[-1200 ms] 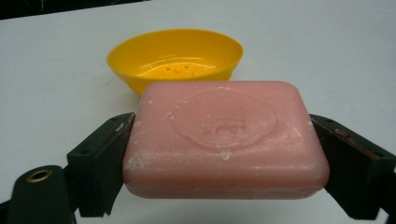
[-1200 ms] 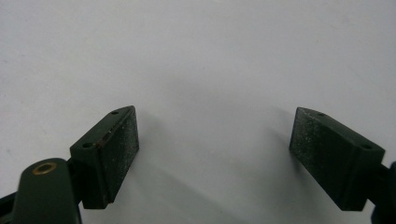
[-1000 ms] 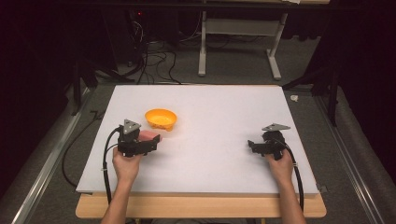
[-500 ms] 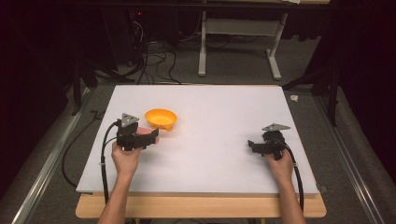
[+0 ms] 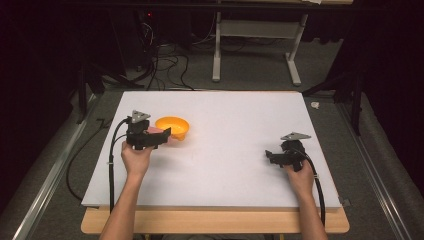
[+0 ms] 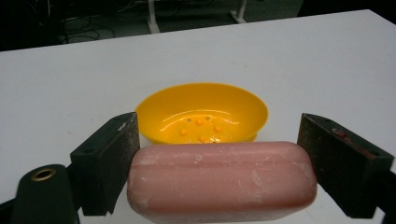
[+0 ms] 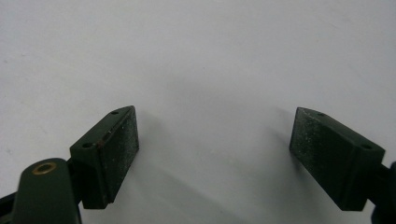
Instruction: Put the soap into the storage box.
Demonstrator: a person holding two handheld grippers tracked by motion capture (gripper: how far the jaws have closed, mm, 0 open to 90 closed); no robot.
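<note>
A white table top (image 5: 235, 150) on a wooden board; cables (image 5: 160, 60) and a grey frame (image 5: 255, 45) behind.

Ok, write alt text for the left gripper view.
A pink bar of soap sits lengthwise between the left gripper's two black fingers. Just beyond it, an empty orange soap dish with small raised bumps inside rests on the white table.

Pink soap bar (image 6: 219, 179), glossy orange-yellow dish (image 6: 203, 112), white table (image 5: 240, 125), black left gripper (image 6: 224, 168)
</note>
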